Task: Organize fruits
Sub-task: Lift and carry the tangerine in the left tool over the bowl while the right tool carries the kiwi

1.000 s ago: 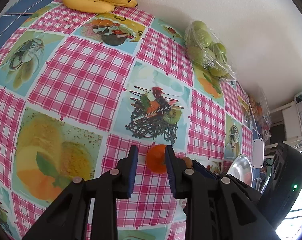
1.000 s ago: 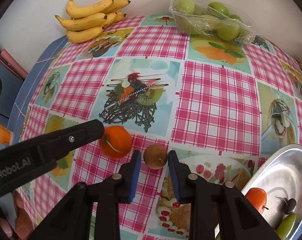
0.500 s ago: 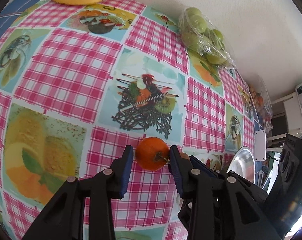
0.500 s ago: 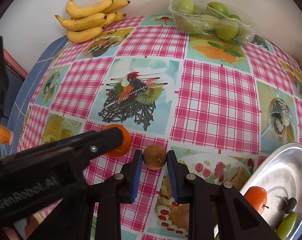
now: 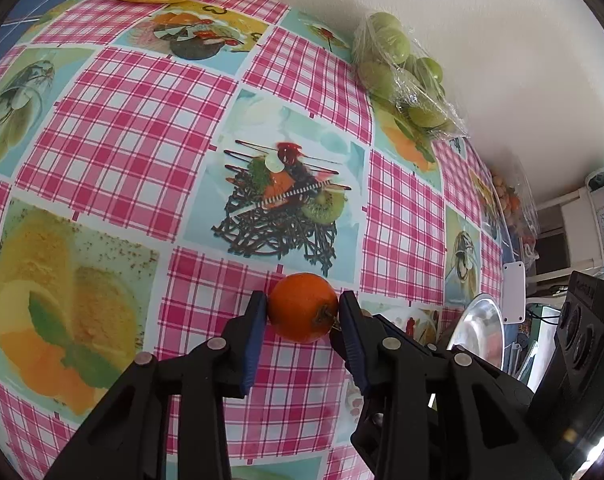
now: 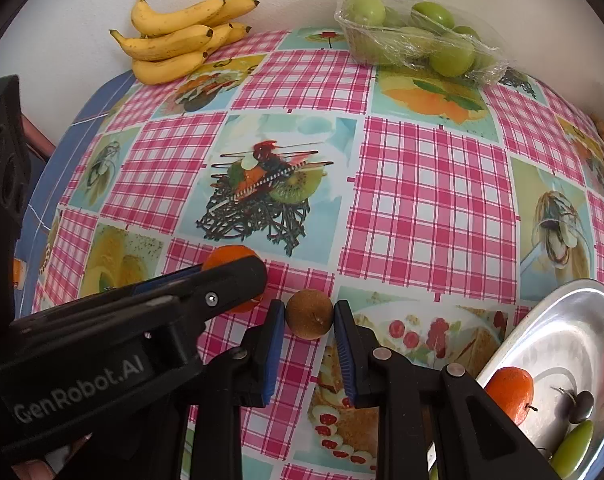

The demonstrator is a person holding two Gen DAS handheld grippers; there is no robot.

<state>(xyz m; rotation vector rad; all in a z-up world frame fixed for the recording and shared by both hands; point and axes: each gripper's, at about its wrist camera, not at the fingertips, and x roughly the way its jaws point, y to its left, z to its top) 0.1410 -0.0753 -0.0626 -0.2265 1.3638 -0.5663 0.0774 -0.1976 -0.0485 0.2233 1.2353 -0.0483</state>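
One tablecloth (image 6: 421,208) fills both views, pink check set with food prints, and everything else lies on it. We see one bunch of bananas (image 6: 174,40) at the far edge against the wall, their long axes running roughly left to right in the right wrist view; we count five there, though some may be hidden. One wrapped tray of green fruit (image 6: 413,36) lies farther right along the same wall, well apart from the bunch; its count is unclear through the film. One metal bowl (image 6: 573,320) sits at the near right edge and holds one orange (image 6: 509,392), one green fruit (image 6: 573,448) lying tilted, and one small dark fruit (image 6: 581,404).

Two grippers work near the middle of the near edge, side by side. Our left gripper (image 5: 302,312) has both pads against a second orange (image 5: 302,306) that rests on the cloth, its stem end turned toward the camera and the right pad. In the right wrist view the left gripper's finger (image 6: 222,288) crosses in front of this orange and hides most of it. Our right gripper (image 6: 309,316) is clamped on one small brown round fruit (image 6: 309,314), just right of the orange and well short of the bowl; its stem dimple faces the camera.
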